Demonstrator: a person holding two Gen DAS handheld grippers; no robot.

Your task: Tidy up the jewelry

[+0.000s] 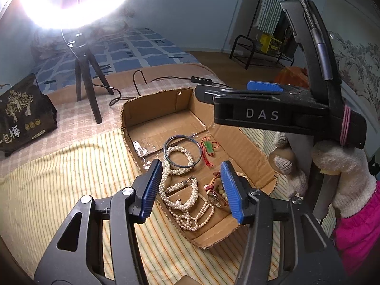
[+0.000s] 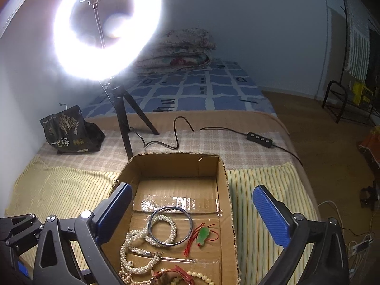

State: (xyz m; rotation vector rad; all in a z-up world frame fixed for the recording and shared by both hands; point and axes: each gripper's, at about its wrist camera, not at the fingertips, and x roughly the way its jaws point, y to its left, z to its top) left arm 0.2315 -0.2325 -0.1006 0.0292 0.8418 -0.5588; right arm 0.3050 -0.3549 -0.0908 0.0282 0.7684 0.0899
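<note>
Jewelry lay heaped in open-topped cardboard box (image 1: pixel 249 142), tangled at near end, directly ahead of and below left gripper (image 1: pixel 190 190). Left fingers stood apart, clamped on nothing, blue pads (image 1: pixel 152 187) framing pearl necklace (image 1: pixel 187 204) between them in left wrist view. Pearl strands ran roughly along box's long axis, toward far wall, looping under dark metal bangle (image 1: pixel 181 152). Green pendant on red cord (image 1: pixel 208 149) sat just beside bangle, to its right, apart from pearls. Watch with reddish strap (image 1: pixel 215 196) and cream bead bracelet (image 1: pixel 222 192) crowded near right pad, touching or overlapping pearl heap; could not tell which.

Right gripper (image 2: pixel 192 216) hovered over same box, fingers also wide apart and empty, bangle (image 2: pixel 170 225) and pendant (image 2: pixel 203 235) centered between its pads. Judged left gripper nearer to pearl tangle, right gripper nearer to bangle and pendant.

Far half of box floor looked bare apart from shiny tape, offering room to spread pieces. Box walls rose on 3 sides; near right wall appeared folded down flat, so easiest entry seemed from above or from that side. Outside box: striped yellow cloth (image 2: pixel 59 185), ring light on tripod (image 2: pixel 106 26), black cable with inline switch (image 2: pixel 260 139), dark snack bag (image 2: pixel 68 130) well apart to left.
</note>
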